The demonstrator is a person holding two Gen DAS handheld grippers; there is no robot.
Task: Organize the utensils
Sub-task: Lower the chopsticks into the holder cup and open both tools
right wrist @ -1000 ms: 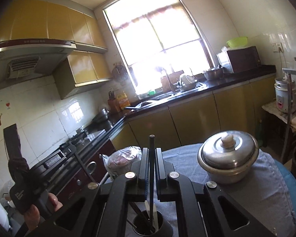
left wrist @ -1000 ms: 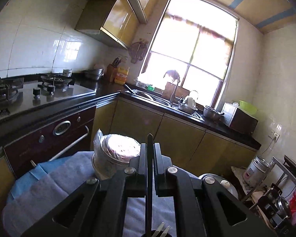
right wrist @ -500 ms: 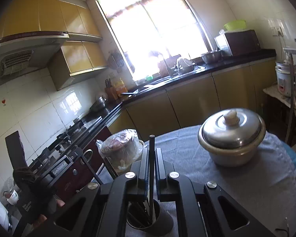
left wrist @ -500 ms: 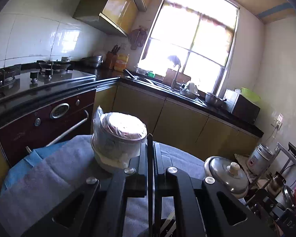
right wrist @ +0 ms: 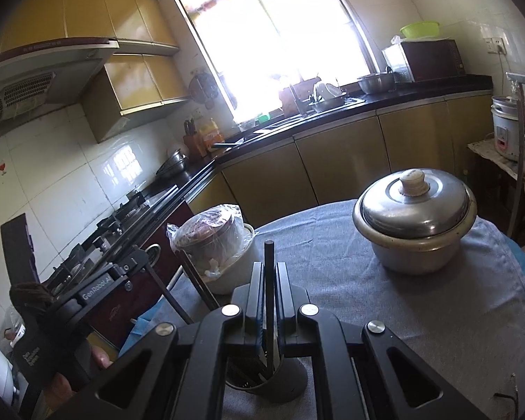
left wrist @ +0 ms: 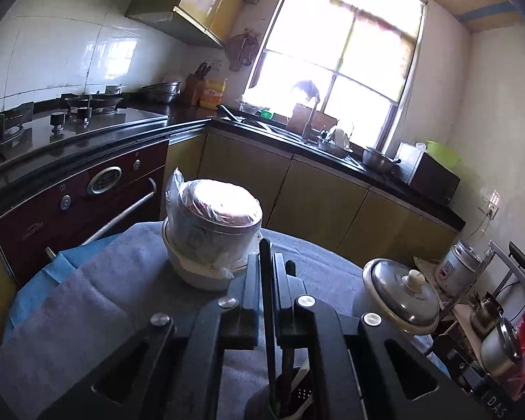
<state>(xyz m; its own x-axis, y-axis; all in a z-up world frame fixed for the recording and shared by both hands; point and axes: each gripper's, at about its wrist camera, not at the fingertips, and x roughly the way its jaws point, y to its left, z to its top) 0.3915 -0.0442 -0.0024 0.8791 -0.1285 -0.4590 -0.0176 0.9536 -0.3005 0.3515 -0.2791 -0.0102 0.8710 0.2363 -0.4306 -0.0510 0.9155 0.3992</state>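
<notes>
My left gripper [left wrist: 266, 266] is shut on a black chopstick [left wrist: 266, 280] that stands upright, its lower end in a dark utensil holder [left wrist: 262, 400] at the bottom edge. My right gripper [right wrist: 269, 273] is shut on another black chopstick [right wrist: 269, 280], its lower end in the same dark utensil holder [right wrist: 267, 381], which has several utensils in it. The left gripper [right wrist: 87, 290] also shows at the left of the right wrist view, its chopstick [right wrist: 197, 283] slanting down toward the holder.
The round table has a grey cloth [right wrist: 420, 308]. A plastic-wrapped pot [left wrist: 211, 224] stands at its far left, a lidded metal pot [right wrist: 414, 224] at the far right. Behind are a stove [left wrist: 66, 115], counters and a rice cooker [right wrist: 507, 126].
Both grippers have come lower over the holder, and both views tilted down. The chopsticks now reach into the holder. The left gripper has moved closer to the holder.
</notes>
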